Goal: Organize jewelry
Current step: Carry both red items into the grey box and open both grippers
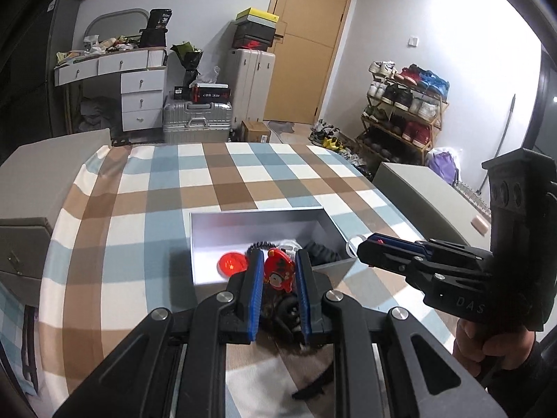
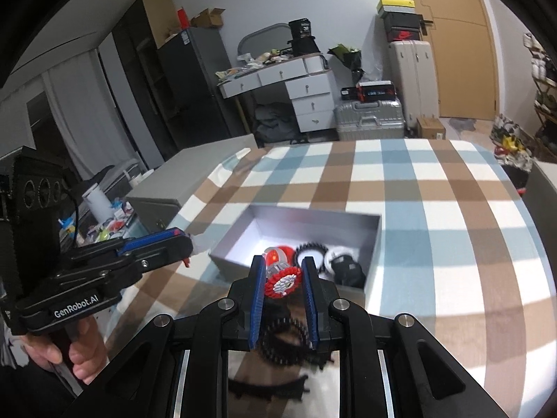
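A grey open box sits on the checked tablecloth. Inside lie a red round piece, black beaded bracelets and a black-and-white item. My left gripper is shut on a red charm ornament just over the box's near edge. It also shows in the right wrist view. My right gripper is shut on a red-and-white beaded ornament at the box's near wall. It shows in the left wrist view. Black bracelets lie under the fingers.
The checked tablecloth covers the table. Grey cabinets flank it at the left and right. Behind stand a desk, suitcases, a door and a shoe rack.
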A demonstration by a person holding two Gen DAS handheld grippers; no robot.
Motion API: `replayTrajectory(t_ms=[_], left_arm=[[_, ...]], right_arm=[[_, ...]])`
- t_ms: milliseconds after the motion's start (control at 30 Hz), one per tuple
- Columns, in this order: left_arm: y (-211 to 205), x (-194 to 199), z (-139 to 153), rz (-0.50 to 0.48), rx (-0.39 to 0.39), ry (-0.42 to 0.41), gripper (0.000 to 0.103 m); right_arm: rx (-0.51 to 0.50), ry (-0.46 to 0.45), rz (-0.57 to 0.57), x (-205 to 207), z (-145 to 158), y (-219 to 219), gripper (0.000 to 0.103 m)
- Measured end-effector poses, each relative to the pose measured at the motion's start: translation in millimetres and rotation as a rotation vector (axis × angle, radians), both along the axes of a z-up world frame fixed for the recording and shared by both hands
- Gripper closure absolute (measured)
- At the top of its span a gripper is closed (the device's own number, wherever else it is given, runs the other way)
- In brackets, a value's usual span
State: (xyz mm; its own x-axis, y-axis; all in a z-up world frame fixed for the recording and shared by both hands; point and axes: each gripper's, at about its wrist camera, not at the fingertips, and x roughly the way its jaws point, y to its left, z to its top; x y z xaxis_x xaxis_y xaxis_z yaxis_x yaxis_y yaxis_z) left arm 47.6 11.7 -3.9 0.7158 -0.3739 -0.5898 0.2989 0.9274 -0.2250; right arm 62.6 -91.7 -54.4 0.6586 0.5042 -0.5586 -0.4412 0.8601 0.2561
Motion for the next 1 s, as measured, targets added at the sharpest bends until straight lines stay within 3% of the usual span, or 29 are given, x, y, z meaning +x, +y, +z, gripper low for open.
replayTrajectory(t_ms=[433,1000], left_arm=[[-10.5,37.8,-6.6,-0.015,-0.01,0.011,0.09],[-14.2,66.4,-31.8,-0.039,-0.006,0.094,0.09]], right_arm=[[-0.002,0.004,0.016,50.0,-1.2,7.3,0.083],[0.011,0.085,0.006,89.4,-35.2,5.2,0.083]])
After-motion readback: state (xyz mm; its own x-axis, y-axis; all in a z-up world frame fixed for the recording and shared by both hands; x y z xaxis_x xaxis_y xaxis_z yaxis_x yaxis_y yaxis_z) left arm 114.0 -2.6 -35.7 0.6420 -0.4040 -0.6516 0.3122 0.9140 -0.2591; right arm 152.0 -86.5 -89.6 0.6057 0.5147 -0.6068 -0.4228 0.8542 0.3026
